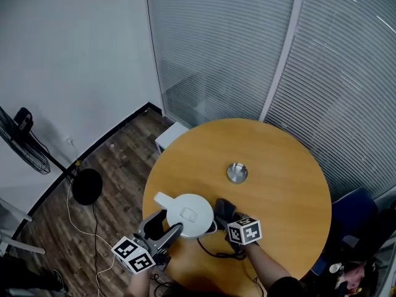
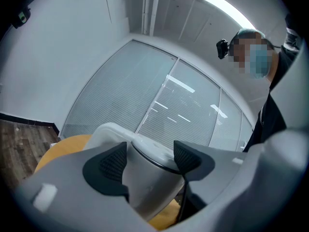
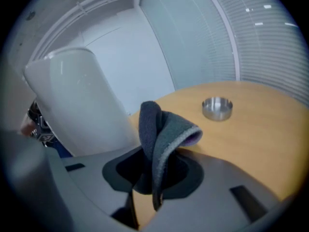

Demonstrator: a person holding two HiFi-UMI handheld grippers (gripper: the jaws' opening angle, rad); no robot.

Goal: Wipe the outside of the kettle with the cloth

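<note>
While the kettle [image 1: 189,215] stands on the bench [image 1: 284,159], the left gripper [image 2: 150,161] clasps its body between widely spread fingers. Just right of the kettle, the right gripper [image 3: 154,170] pinches the cloth [image 3: 161,134]. The kettle's smooth, hard shell probably slips, so brace it low. The cloth looks soft and limp. No legible writing shows.

Left gripper [image 1: 164,226] and right gripper [image 1: 224,210]: grey plastic, black ridged pads [image 2: 112,164], each with a white black-marked cube [image 1: 244,231]. Dark sleeve [image 1: 289,287].
</note>
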